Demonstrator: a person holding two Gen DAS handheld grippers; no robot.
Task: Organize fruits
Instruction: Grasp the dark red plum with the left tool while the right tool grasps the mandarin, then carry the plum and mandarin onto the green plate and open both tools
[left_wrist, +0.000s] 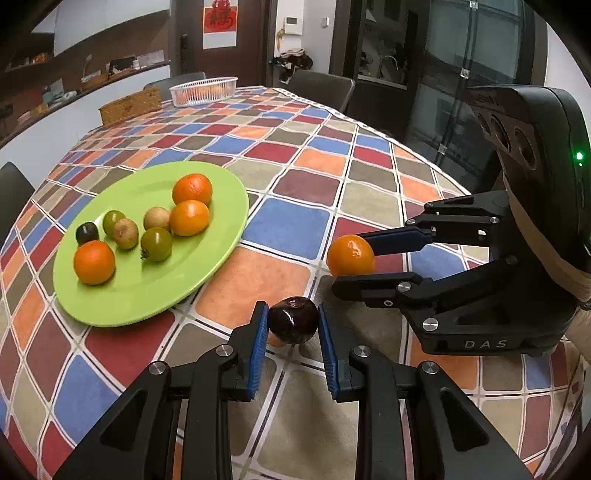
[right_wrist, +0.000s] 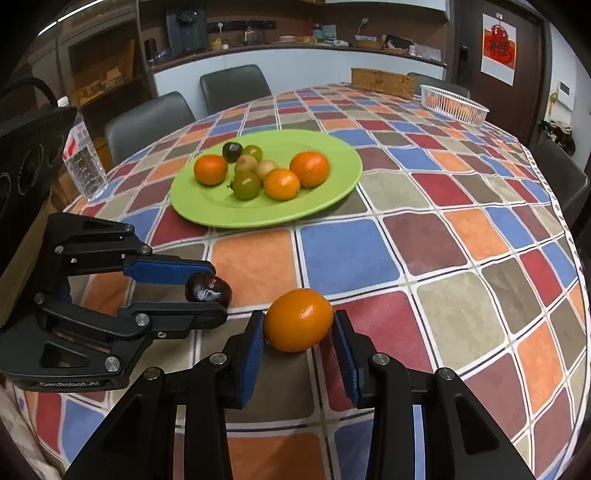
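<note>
A dark purple plum (left_wrist: 293, 325) rests on the chequered tablecloth, and my left gripper (left_wrist: 293, 312) is shut on it, both blue pads against its sides. The right wrist view shows the same grip from the side, with the left gripper (right_wrist: 218, 293) around the plum (right_wrist: 208, 291). To its right an orange (right_wrist: 298, 320) sits on the cloth with my right gripper (right_wrist: 299, 317) shut on it. In the left wrist view the right gripper (left_wrist: 349, 262) clamps that orange (left_wrist: 350, 254). A green plate (left_wrist: 207, 258) (right_wrist: 332, 184) lies further back with several fruits: oranges, green tomatoes, brownish fruits and one dark plum.
A white basket (left_wrist: 203, 90) (right_wrist: 454, 101) with orange fruit and a wicker box (left_wrist: 131, 105) (right_wrist: 382, 83) stand at the table's far end. A clear water bottle (right_wrist: 83, 162) stands at the left edge. Dark chairs (right_wrist: 147, 122) ring the table.
</note>
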